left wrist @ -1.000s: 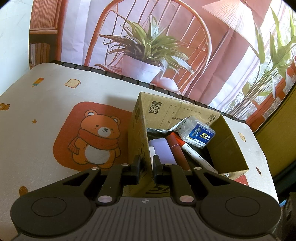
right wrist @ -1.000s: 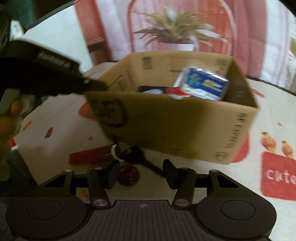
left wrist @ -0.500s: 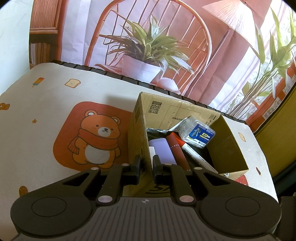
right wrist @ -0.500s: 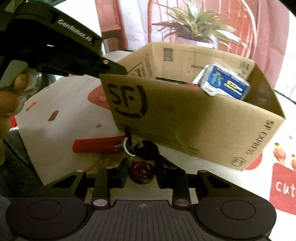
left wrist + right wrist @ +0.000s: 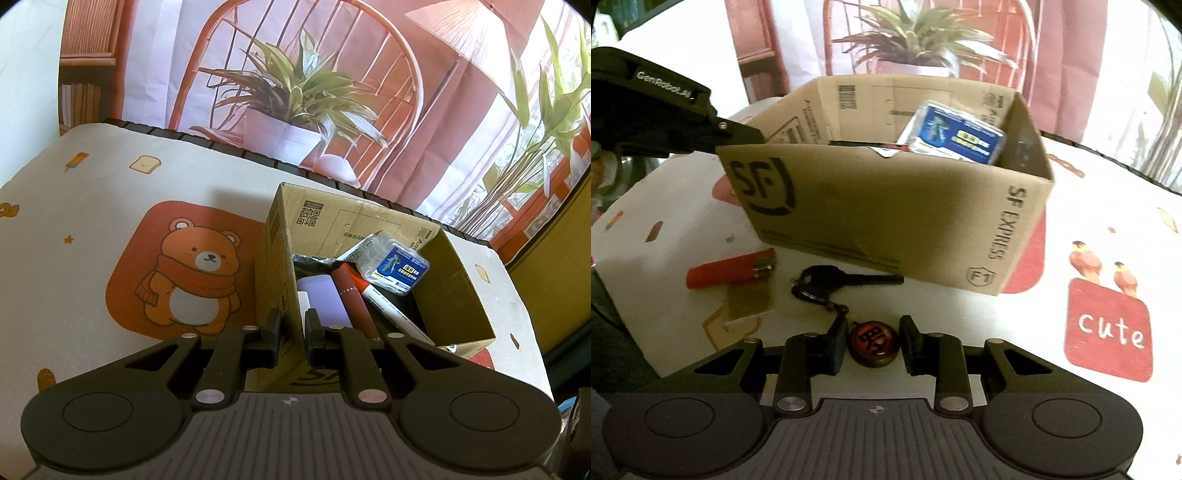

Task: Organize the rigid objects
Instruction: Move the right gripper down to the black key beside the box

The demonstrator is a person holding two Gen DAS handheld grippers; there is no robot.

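A cardboard box [image 5: 280, 266] [image 5: 886, 206] holds a blue-labelled clear case [image 5: 397, 267] [image 5: 956, 136], a dark red tube [image 5: 351, 299], a white marker [image 5: 388, 310] and a pale purple block [image 5: 321, 299]. My left gripper [image 5: 292, 330] is shut on the box's near corner wall; it also shows in the right wrist view [image 5: 665, 122]. My right gripper [image 5: 873, 341] is open around a round red key fob [image 5: 873, 343] on the table. A black key [image 5: 842, 280] lies attached to the fob. A red lighter [image 5: 731, 273] lies to the left.
The table has a white cloth with a bear print [image 5: 192, 280] and a red "cute" patch [image 5: 1108, 328]. A small tan card [image 5: 748, 302] lies under the lighter. The table's left edge [image 5: 613, 291] is near. A plant backdrop [image 5: 295, 96] stands behind.
My right gripper has drawn back from the box and opened wider, with the fob still between its fingers. The key and lighter show fully now. The left gripper has not moved.
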